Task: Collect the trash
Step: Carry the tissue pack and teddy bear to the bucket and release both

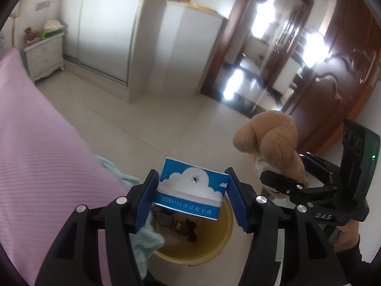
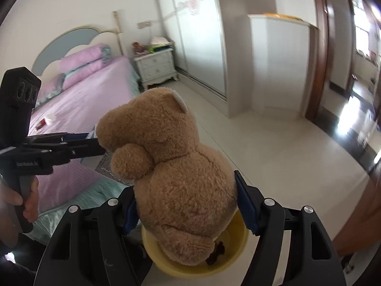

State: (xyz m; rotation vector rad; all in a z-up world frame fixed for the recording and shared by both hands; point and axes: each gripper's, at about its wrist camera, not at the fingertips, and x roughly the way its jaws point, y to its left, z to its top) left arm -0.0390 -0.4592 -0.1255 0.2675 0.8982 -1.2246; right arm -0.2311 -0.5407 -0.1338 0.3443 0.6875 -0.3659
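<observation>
— Two grippers, two loads: what does each one carry?
— Left gripper (image 1: 193, 188) pinches a blue-and-white milk carton (image 1: 191, 187) between its blue pads, directly above a yellow bin (image 1: 223, 236) on the pale tiled floor (image 1: 142, 124).
— And the right?
— Right gripper (image 2: 188, 205) clamps a brown teddy bear (image 2: 173, 166) by its body, over the same bin, beside a bed with a purple sheet (image 2: 95, 95).

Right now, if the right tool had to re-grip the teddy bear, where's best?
Stay on the torso of the teddy bear, from behind as the right tool does: it's the widest soft bulk, while the head and arm would flop.
</observation>
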